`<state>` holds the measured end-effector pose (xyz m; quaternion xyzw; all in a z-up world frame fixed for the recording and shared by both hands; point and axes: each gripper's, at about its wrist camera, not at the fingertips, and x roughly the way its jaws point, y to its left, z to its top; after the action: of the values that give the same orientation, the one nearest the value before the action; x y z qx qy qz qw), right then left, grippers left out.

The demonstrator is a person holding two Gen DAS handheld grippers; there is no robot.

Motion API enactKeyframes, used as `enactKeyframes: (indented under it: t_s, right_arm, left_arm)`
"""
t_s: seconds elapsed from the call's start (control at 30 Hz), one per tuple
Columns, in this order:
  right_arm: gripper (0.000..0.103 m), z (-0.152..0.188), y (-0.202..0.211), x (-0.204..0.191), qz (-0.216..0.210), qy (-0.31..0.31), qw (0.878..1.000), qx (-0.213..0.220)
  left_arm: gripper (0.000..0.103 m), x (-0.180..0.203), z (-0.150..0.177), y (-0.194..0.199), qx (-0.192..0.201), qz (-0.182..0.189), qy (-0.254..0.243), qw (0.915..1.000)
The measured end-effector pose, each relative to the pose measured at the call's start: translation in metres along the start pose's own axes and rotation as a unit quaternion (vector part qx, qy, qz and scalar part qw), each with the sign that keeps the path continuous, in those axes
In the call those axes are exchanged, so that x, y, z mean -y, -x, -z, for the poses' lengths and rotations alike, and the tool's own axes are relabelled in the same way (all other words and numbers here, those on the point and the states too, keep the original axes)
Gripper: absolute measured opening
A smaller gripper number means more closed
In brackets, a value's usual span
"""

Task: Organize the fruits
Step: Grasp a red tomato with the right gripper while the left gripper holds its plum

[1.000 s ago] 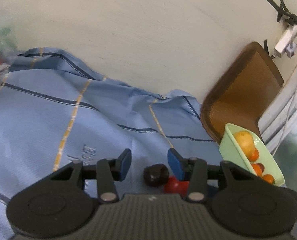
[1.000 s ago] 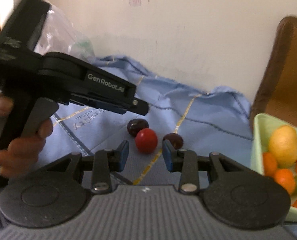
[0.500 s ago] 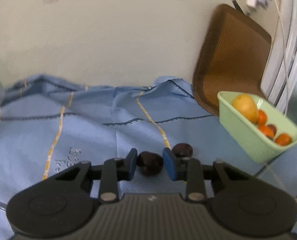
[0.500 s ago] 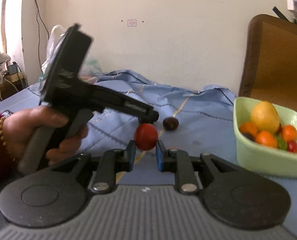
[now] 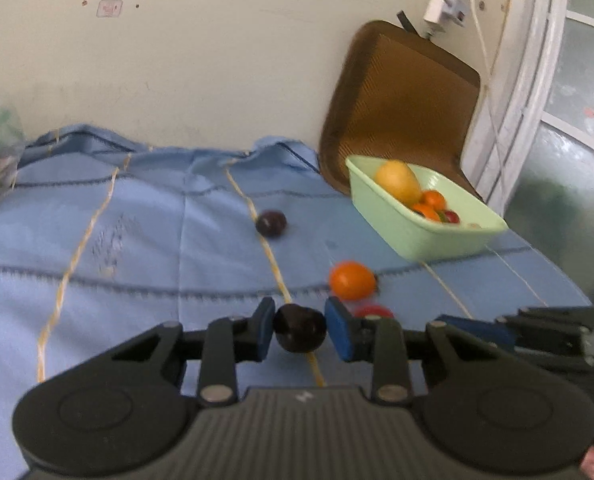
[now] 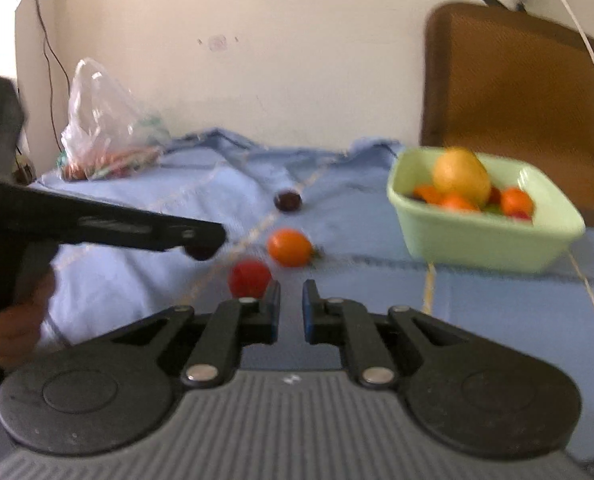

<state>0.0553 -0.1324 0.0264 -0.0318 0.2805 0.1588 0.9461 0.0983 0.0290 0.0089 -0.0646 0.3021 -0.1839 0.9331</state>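
Left gripper [image 5: 299,328] has its jaws closed on a dark plum [image 5: 299,329], pads on the fruit's two sides at its widest part, held above the blue cloth [image 5: 145,256]. Right gripper [image 6: 290,306] is closed to a narrow slit with nothing in it; the red fruit [image 6: 249,278] sits just beyond its left finger, apparently loose. Orange fruit [image 6: 289,247] and a second plum [image 6: 287,201] lie on the cloth; green tub [image 6: 485,240] stands near, part full. These look small, light, smooth-skinned and round, likely to squirt out; grip across the middle, gently.
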Motion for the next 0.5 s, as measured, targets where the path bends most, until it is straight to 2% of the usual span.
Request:
enactKeyframes:
  t_s: [0.2,0.27,0.3,0.5]
  right_arm:
    - [0.017,0.006,0.011,0.001,-0.007,-0.004,1.000,0.003]
    - [0.025,0.004,0.009,-0.004,-0.014,0.010,1.000,0.005]
    - [0.032,0.001,0.006,-0.006,-0.018,0.017,1.000,0.004]
    - [0.034,-0.012,-0.023,-0.018,-0.035,0.030,0.999,-0.015]
  left_arm:
    - [0.029,-0.001,0.009,0.008,-0.002,-0.008,0.011,0.9999]
    - [0.029,-0.004,0.011,0.011,0.002,-0.013,0.015,0.9998]
    - [0.029,-0.006,0.012,0.012,0.005,-0.015,0.017,0.9997]
    - [0.029,-0.018,0.017,0.018,0.014,-0.016,0.039,0.9990]
